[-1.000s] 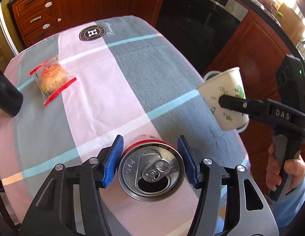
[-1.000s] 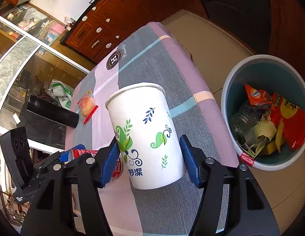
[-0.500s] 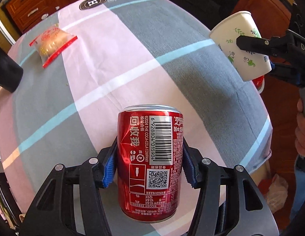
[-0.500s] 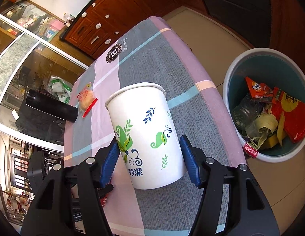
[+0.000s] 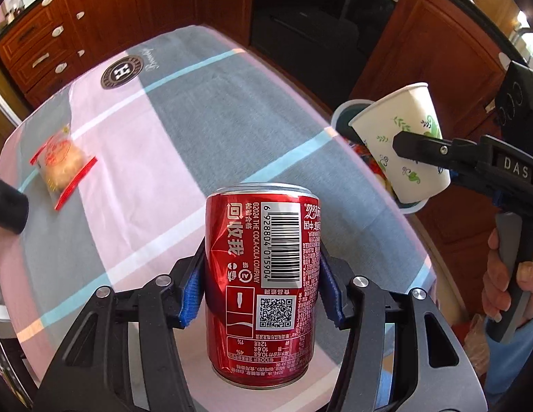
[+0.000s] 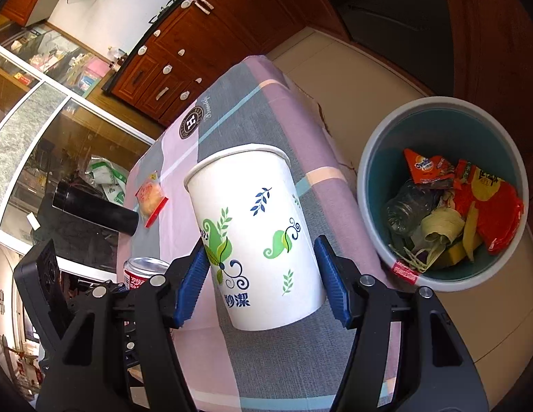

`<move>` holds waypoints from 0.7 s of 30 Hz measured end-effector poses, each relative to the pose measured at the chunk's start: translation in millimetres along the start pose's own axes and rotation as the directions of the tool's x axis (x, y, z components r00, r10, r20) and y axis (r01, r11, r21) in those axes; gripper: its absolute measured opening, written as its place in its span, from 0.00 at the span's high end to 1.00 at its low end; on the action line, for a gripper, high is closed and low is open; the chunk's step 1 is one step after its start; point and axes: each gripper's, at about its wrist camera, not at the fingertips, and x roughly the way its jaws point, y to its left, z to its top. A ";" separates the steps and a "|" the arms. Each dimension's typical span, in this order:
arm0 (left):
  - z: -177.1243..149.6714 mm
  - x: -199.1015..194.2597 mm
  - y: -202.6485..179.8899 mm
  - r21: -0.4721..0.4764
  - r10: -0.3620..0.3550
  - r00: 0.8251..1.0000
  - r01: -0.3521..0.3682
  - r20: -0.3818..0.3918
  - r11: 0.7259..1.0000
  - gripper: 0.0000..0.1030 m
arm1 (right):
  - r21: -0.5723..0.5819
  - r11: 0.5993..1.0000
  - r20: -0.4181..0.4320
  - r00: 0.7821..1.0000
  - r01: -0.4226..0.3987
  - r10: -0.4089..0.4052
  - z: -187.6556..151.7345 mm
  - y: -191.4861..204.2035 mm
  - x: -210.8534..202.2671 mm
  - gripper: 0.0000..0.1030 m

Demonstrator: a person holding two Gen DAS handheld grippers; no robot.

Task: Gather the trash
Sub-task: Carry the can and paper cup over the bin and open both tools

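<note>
On my left side, the left gripper [image 5: 261, 295] is clamped on the upright red cola can [image 5: 263, 281], held above the checked tablecloth [image 5: 184, 130], with a wrapped snack [image 5: 62, 163] lying farther left. On my right, the right gripper [image 6: 261, 283] squeezes the white paper cup [image 6: 256, 237] over the table's edge; the trash bin [image 6: 369, 185], already holding wrappers, stands on the floor just beyond.

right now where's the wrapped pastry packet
The pastry packet lies flat on the checked tablecloth at the left of the left wrist view, just beside the black cylinder and well clear of the can.
</note>
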 end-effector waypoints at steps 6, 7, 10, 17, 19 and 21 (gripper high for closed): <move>45.0 11.3 -55.2 0.071 -0.065 0.998 0.064 0.011 0.995 0.44 | 0.084 0.996 0.090 0.995 0.030 -0.038 15.1 -49.6 -41.7 0.43; 52.0 14.2 -65.9 0.085 -0.077 0.997 0.075 0.012 0.994 0.44 | 0.101 0.994 0.103 0.993 0.040 -0.051 16.8 -59.8 -49.2 0.43; 68.6 24.2 -95.6 0.119 -0.112 0.994 0.110 0.008 0.987 0.44 | 0.148 0.987 0.125 0.988 0.068 -0.087 20.5 -87.7 -67.0 0.43; 97.9 58.9 -145.0 0.149 -0.177 0.984 0.178 -0.021 0.973 0.44 | 0.216 0.968 0.119 0.981 0.126 -0.154 25.4 -130.8 -84.6 0.42; 105.2 71.9 -155.0 0.152 -0.193 0.981 0.196 -0.034 0.969 0.44 | 0.223 0.964 0.118 0.978 0.142 -0.171 27.7 -137.0 -86.9 0.42; 110.9 83.8 -162.9 0.155 -0.200 0.979 0.204 -0.043 0.967 0.43 | 0.230 0.961 0.114 0.977 0.151 -0.181 30.1 -142.3 -88.0 0.42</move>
